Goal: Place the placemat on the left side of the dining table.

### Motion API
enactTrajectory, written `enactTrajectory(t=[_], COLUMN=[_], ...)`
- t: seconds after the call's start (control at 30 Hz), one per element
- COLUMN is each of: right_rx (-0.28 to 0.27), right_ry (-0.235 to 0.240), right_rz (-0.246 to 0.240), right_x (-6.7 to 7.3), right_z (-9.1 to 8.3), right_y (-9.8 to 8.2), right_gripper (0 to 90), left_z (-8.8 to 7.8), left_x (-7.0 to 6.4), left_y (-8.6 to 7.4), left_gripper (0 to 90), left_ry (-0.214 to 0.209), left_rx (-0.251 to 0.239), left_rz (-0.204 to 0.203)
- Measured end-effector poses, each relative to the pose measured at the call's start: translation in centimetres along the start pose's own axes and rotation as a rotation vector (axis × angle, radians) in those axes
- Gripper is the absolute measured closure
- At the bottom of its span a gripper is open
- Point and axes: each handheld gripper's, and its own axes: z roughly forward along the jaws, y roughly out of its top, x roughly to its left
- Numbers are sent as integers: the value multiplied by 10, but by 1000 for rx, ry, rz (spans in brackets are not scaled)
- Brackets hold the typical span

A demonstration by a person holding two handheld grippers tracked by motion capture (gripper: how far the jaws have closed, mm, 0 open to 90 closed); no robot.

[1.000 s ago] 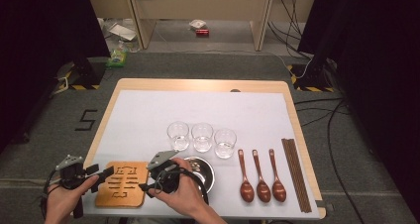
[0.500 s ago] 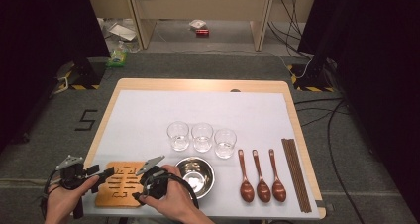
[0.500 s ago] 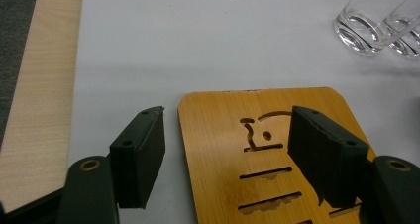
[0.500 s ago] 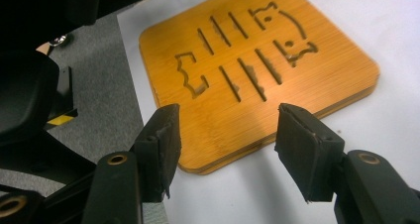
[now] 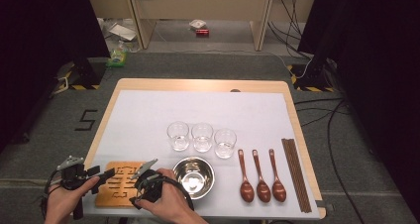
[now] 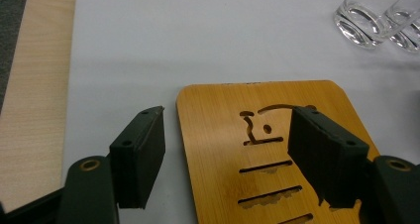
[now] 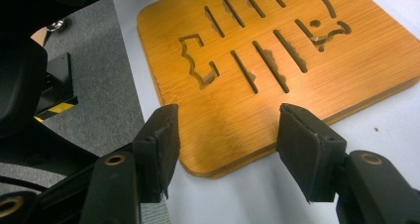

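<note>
- The bamboo trivet (image 5: pixel 121 183) lies flat on the white table cover (image 5: pixel 148 115), at the near left corner of the table, just left of the steel bowl (image 5: pixel 194 177).
- The left gripper (image 5: pixel 101 175) sits at the trivet's left edge with its jaws spread wide; in the left gripper view the trivet (image 6: pixel 267 149) has one jaw off its left edge over the cover and the other above its slotted face.
- The right gripper (image 5: pixel 144 168) is at the trivet's right edge, between the trivet and the bowl, jaws also wide apart, gripping nothing.
- In the right gripper view both jaws stand over a corner of the trivet (image 7: pixel 277 60).
- Beyond the trivet, three glasses (image 5: pixel 201 137) stand in a row; three wooden spoons (image 5: pixel 261 177) and chopsticks (image 5: pixel 296 172) lie right of the bowl.
</note>
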Motion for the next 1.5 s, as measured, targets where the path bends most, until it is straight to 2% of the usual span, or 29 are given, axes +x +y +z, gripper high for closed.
enactTrajectory(t=[0.53,1.13,1.37,1.5], right_rx=[9,12,12,15], right_ry=[6,26,26,26], right_rz=[-7,-19,-27,-23], right_x=[-3,-5,-4,-4], right_z=[5,14,17,18], right_y=[4,15,19,20], right_gripper=[414,411,409,409], left_z=[6,2,-1,-4], left_x=[5,14,13,14], left_y=[-5,-7,-6,-5], left_gripper=[302,321,348,384], left_ry=[3,10,27,31], left_rx=[41,62,81,72], left_rz=[-16,-42,-49,-73])
